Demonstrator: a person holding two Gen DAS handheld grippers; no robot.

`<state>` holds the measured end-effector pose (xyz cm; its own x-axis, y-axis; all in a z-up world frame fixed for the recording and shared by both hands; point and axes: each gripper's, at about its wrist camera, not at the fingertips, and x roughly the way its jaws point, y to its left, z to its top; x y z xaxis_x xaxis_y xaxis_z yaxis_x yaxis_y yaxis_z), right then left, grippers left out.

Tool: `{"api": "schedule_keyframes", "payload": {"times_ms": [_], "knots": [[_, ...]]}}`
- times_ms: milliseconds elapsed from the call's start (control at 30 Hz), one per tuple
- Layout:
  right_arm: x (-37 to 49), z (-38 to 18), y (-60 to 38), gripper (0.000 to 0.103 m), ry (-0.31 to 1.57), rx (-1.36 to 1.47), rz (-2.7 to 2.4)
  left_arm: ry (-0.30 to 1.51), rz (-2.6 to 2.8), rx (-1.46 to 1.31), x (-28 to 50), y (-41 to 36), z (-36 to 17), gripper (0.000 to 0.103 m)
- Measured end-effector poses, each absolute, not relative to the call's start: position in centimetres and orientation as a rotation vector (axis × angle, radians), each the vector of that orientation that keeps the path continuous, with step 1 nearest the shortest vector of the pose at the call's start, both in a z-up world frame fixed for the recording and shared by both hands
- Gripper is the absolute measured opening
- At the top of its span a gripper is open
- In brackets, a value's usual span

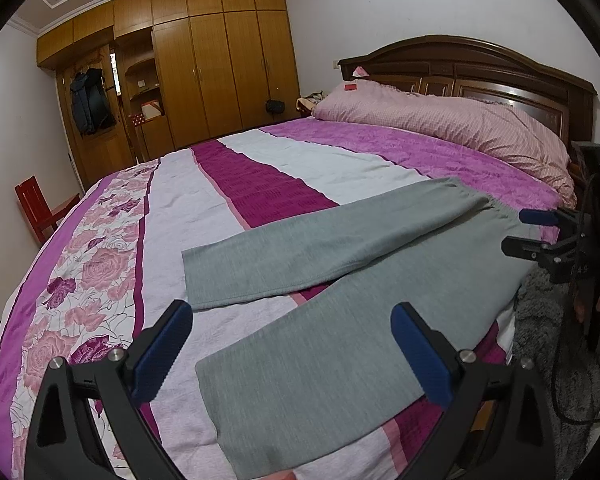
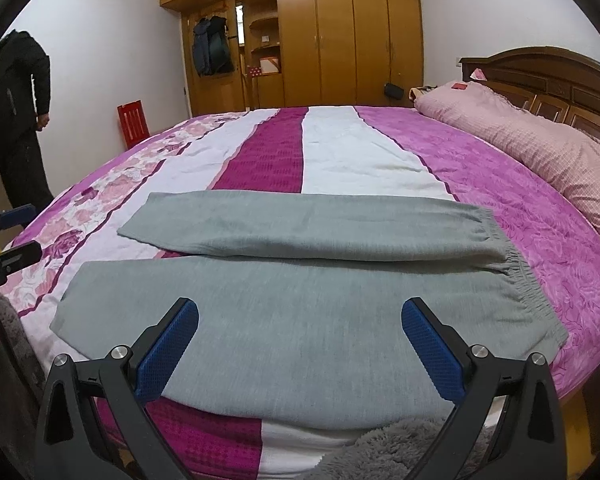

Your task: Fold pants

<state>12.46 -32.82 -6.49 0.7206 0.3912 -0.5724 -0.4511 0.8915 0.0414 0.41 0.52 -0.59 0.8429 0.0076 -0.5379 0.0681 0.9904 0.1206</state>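
Pants (image 2: pixel 300 300), grey with an elastic waistband, lie flat on the bed (image 2: pixel 340 148) near its close edge, unfolded, both legs stretched out and splayed apart toward the cuffs. In my right wrist view the waistband sits at about 3 o'clock and the two cuffs point toward 9 o'clock, the nearer leg running just above my fingers. My right gripper (image 2: pixel 300 344) hangs spread wide over that nearer leg, its blue pads (image 2: pixel 168 348) apart and holding nothing. My left gripper (image 1: pixel 292 356) is likewise released, fingers wide, hovering above the cuff end of the nearer leg, which fills the lower middle of that view; the far leg's cuff lies at about 10 o'clock from there. The bed carries a striped cover in purple, white and magenta with a rose band, and a pink pillow (image 1: pixel 460 124) rests against the dark wooden headboard (image 1: pixel 480 68). A wooden wardrobe (image 2: pixel 332 32) lines the far wall at 12 o'clock. A person in dark clothes (image 2: pixel 16 120) stands at 9 o'clock in the right view, beside a red chair (image 2: pixel 132 122).
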Motion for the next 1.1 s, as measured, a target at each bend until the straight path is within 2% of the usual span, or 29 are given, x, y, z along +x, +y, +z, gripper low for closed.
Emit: {"api": "schedule_keyframes", "payload": {"times_ms": [1100], "knots": [[11.94,-6.87,-32.02,0.102,0.608,-0.152,0.457,0.572,-0.025,0.16,0.02,0.39,-0.42,0.102]]}}
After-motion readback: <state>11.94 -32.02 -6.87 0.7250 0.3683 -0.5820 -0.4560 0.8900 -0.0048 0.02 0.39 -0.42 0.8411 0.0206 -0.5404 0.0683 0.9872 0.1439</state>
